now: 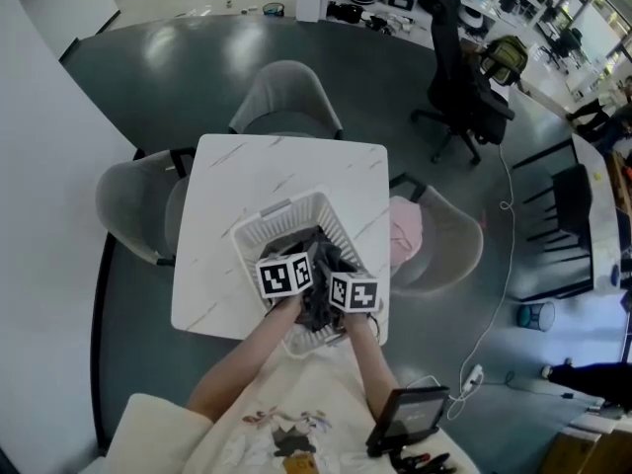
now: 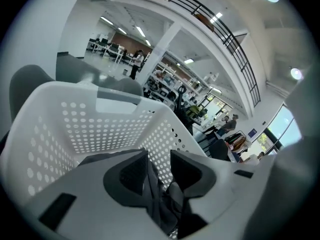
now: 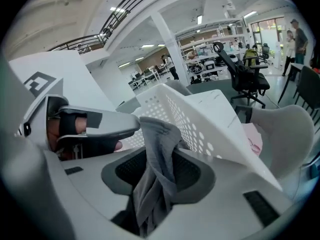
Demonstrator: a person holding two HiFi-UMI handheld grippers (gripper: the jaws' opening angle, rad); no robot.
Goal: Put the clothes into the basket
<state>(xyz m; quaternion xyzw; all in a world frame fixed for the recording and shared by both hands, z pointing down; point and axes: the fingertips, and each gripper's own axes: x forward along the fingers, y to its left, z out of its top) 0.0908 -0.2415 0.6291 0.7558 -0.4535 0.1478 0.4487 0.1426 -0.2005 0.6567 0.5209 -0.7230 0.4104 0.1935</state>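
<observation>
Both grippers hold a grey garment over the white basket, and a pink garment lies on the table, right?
No: the head view shows the pink garment on the grey chair beside the table. The left gripper and right gripper do hold the grey garment.

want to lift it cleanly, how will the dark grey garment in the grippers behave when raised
Likely floppy: the dark grey fabric garment folds and droops around the right gripper. Probably light, since a bunched pinch in the left gripper seems to carry it. It may trail and snag on the white perforated plastic basket rim.
</observation>
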